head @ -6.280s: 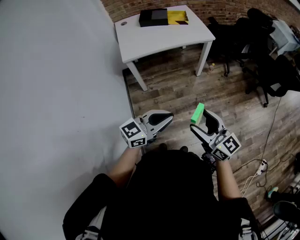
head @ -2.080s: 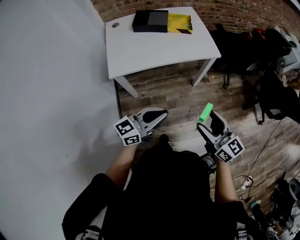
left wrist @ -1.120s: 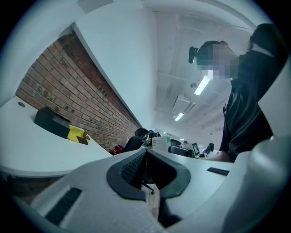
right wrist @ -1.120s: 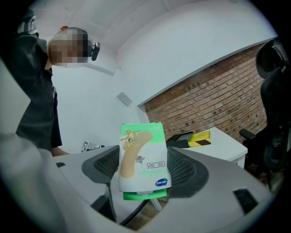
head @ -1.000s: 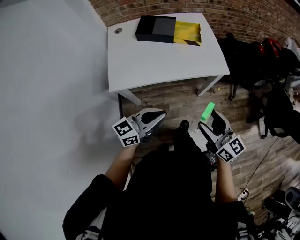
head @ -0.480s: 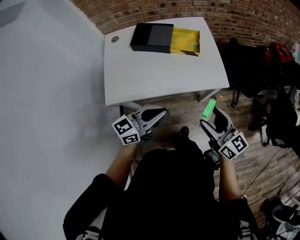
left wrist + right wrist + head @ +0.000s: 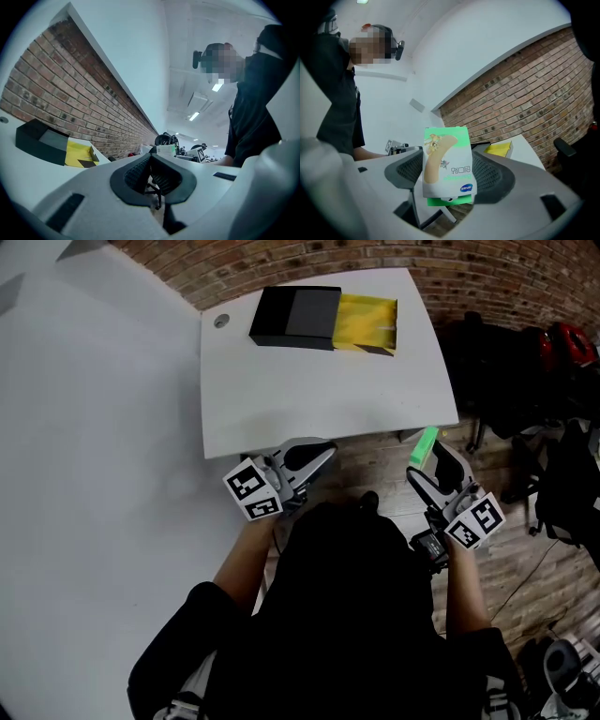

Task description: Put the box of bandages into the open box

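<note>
My right gripper (image 7: 447, 174) holds the box of bandages (image 7: 446, 159) tight between its two jaws. The box is green and white. It stands on its end, so its long side runs up along my jaws and leans a little. The front faces my camera. It has a drawing of a tan bandage strip with small cartoon figures on it. Under that is dark print and a small blue oval mark. The print looks upside down and I cannot read it.

From the head view, my right gripper (image 7: 435, 457) is over the wood floor (image 7: 380, 474). The green box (image 7: 425, 443) sticks out past the jaw tips, with its far end toward the table (image 7: 309, 390), just beside the near edge.

My left gripper (image 7: 152, 169) has its jaws closed, tips touching, with nothing in them. It sits (image 7: 314, 454) just beside the table's near edge too.

Far across the white table is the open box (image 7: 323, 320). It has a black cover and a yellow tray pulled out to the right. It lies next to the brick wall (image 7: 281, 263). A small round cap (image 7: 221, 321) is on the table to its left.
</note>
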Motion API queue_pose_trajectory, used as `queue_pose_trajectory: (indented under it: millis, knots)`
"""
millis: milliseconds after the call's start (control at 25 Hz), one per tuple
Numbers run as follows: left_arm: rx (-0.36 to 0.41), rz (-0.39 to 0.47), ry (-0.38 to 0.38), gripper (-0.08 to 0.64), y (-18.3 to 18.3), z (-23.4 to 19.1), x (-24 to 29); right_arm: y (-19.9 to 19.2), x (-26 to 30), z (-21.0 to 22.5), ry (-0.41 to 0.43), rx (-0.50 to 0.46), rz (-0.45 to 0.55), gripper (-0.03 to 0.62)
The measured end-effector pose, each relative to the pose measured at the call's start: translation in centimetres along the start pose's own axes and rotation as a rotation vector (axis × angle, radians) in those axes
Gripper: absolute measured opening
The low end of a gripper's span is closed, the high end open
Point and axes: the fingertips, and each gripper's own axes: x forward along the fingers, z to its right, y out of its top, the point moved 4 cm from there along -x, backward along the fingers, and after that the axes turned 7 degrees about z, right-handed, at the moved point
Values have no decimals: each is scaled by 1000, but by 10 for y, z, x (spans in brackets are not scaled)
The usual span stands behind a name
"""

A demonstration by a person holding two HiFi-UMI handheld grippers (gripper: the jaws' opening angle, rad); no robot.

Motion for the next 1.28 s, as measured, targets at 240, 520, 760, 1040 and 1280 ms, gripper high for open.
queue_pose_trajectory:
  millis: [240, 520, 760, 1040, 1280]
  knots:
    - [-11, -1, 15, 17, 8, -23, 13, 8, 16, 21, 5, 6, -3, 331]
    - [-38, -3, 9, 17, 11, -64, 23, 7, 45, 52, -26, 13, -24, 330]
    - [-52, 6, -19, 17, 22, -109, 35, 10, 84, 75, -47, 6, -42, 330]
    - [-32, -4, -69, 17, 44, -150, 50, 9, 131, 103, -77, -13, -84, 330]
    - [-61, -18, -86, 17, 46, -188, 53, 12, 166, 126, -119, -26, -104, 330]
